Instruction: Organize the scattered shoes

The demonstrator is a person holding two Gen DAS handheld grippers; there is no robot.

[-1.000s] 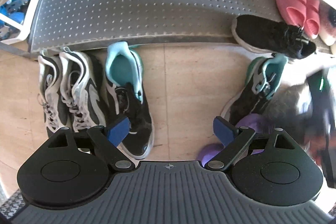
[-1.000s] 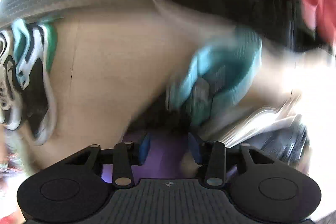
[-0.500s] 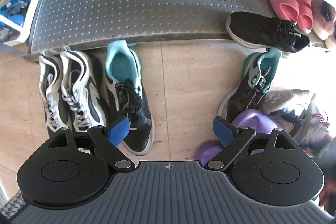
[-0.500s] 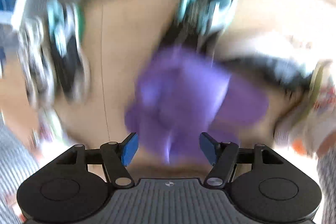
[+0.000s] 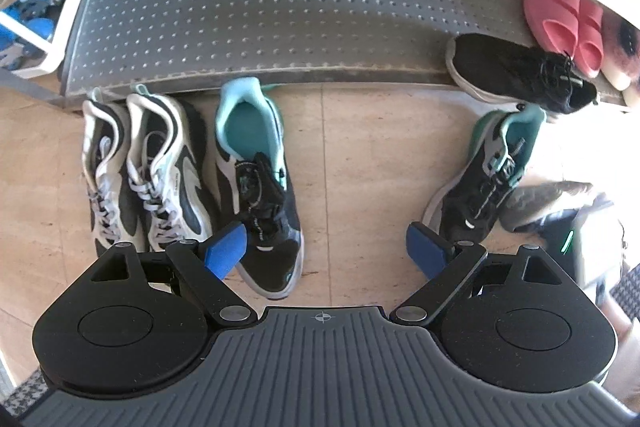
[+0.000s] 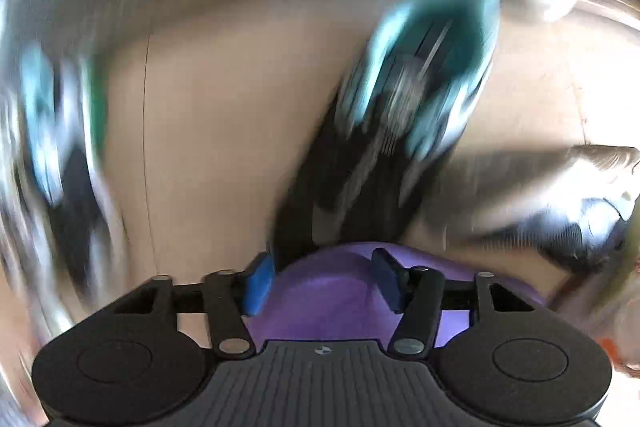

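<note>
While the left gripper (image 5: 324, 247) hovered with jaws wide and empty, the right gripper (image 6: 322, 283) straddled the purple slipper (image 6: 332, 303), grip unclear through blur, beside the stray teal sneaker (image 5: 486, 175) lying far from its mate (image 5: 256, 179) by the rack (image 5: 256, 15).

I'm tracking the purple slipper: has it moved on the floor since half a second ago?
Yes. In the left wrist view it lay beside the right-hand black-and-teal sneaker; that spot now shows none of it. The right gripper has closed around the purple slipper.
</note>
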